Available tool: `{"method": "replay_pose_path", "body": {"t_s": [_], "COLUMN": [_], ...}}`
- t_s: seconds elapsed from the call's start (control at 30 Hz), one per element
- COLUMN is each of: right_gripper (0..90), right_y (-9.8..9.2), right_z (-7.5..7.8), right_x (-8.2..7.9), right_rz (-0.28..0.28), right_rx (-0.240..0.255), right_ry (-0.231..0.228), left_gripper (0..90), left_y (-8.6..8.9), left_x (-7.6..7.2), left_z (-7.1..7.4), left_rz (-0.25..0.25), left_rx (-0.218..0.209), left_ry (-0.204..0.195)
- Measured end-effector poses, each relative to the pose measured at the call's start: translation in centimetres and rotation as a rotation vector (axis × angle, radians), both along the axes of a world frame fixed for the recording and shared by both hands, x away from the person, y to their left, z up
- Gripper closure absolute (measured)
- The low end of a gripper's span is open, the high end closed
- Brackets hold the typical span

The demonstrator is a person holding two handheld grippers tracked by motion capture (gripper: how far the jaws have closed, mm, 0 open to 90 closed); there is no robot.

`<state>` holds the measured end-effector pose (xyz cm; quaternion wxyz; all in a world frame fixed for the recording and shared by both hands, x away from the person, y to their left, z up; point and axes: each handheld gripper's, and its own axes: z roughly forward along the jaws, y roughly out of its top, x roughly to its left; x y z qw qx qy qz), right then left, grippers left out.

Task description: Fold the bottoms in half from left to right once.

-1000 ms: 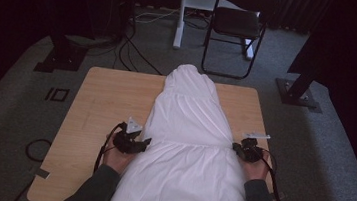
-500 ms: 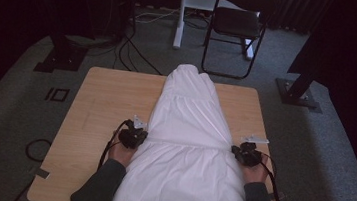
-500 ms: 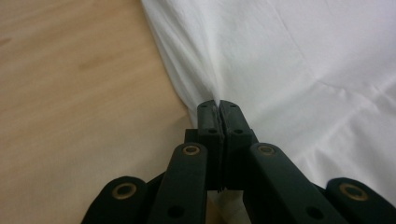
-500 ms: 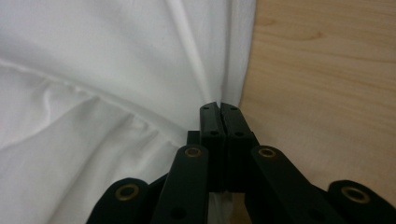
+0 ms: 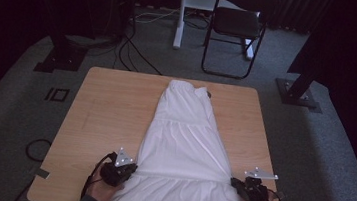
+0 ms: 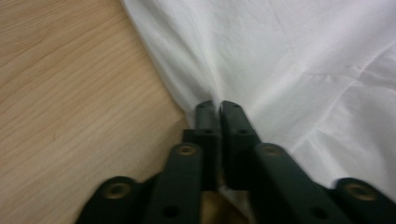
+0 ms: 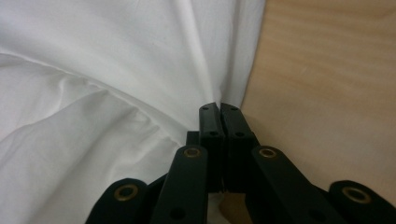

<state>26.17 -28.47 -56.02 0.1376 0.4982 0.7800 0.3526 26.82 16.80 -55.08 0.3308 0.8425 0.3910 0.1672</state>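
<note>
High view: your white skirt [image 5: 183,151] lies lengthwise along the table's [image 5: 105,113] middle, hem at the near edge.
Left gripper [image 5: 120,171]: clamped on the skirt's left edge.
Right gripper [image 5: 250,188]: clamped on its right edge.
Handling: light, limp cloth; grip its side edges.

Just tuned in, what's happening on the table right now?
A person is working a white skirt laid lengthwise on the wooden table. Each hand-held gripper is clamped on one side edge of the cloth near the table's near end: the left hand-held gripper on its left edge, the right hand-held gripper on its right. The waistband lies at the far end, and the hem hangs over the near edge.
</note>
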Motion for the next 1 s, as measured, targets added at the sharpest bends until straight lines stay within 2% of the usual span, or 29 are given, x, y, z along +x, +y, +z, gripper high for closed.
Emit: {"method": "replay_pose_path", "body": {"t_s": [0.03,0.07,0.13,0.17,0.27,0.4,0.5,0.57,0.63,0.7,0.73,0.77,0.83,0.87,0.9,0.93,1.0], "right_gripper": [82.2,74.9,54.5,51.8,50.9,51.8,52.2,50.5,50.3,50.0,49.8,50.6,50.6,72.6,82.8,85.6,86.5], "right_y": [0.0,-0.1,-0.1,0.0,0.6,2.6,4.6,5.9,6.9,7.6,8.0,8.2,8.4,8.8,8.9,9.0,8.5], "right_z": [0.1,0.2,0.7,1.2,3.2,4.7,4.8,4.5,4.1,3.4,3.0,2.4,2.1,1.8,2.2,2.8,4.5], "right_x": [-0.3,-0.4,0.0,0.5,3.0,8.5,13.0,15.8,17.9,19.6,20.2,20.9,21.1,21.2,20.9,20.3,19.1], "right_rz": [0.011,0.026,0.048,0.04,0.073,0.109,0.117,0.116,0.098,0.091,0.082,0.075,0.073,0.111,0.12,0.095,0.024], "right_rx": [0.001,-0.006,-0.018,-0.02,0.0,-0.003,0.007,0.008,-0.001,0.016,0.006,-0.008,-0.006,-0.033,-0.074,-0.116,-0.12], "right_ry": [0.01,0.012,-0.02,-0.039,-0.111,-0.177,-0.174,-0.146,-0.132,-0.096,-0.079,-0.06,-0.046,-0.031,-0.066,-0.118,-0.233], "left_gripper": [76.3,68.5,62.8,61.3,58.7,57.6,56.6,55.6,55.4,54.6,54.5,54.0,53.4,52.8,52.7,52.4,51.9], "left_y": [0.1,0.2,0.5,0.5,0.0,-1.1,-1.9,-2.3,-2.6,-2.8,-2.9,-3.0,-3.0,-3.2,-3.2,-3.3,-3.2], "left_x": [0.0,0.2,1.1,1.8,4.3,7.4,8.6,9.0,9.2,9.4,9.4,9.5,9.5,9.4,9.4,9.4,9.2], "left_z": [0.2,0.5,1.3,1.8,2.7,2.5,1.8,1.3,0.9,0.7,0.5,0.4,0.4,0.2,0.0,-0.1,-0.3], "left_rz": [0.004,0.013,0.02,0.024,0.014,0.015,0.013,0.009,0.004,-0.005,-0.004,-0.008,-0.008,-0.014,-0.017,-0.014,-0.015], "left_rx": [0.005,-0.008,-0.044,-0.055,-0.057,-0.048,-0.043,-0.043,-0.043,-0.04,-0.041,-0.037,-0.037,-0.032,-0.033,-0.035,-0.043], "left_ry": [-0.017,-0.033,-0.059,-0.073,-0.09,-0.065,-0.041,-0.032,-0.025,-0.016,-0.012,-0.011,-0.011,-0.003,0.002,0.005,-0.005]}}
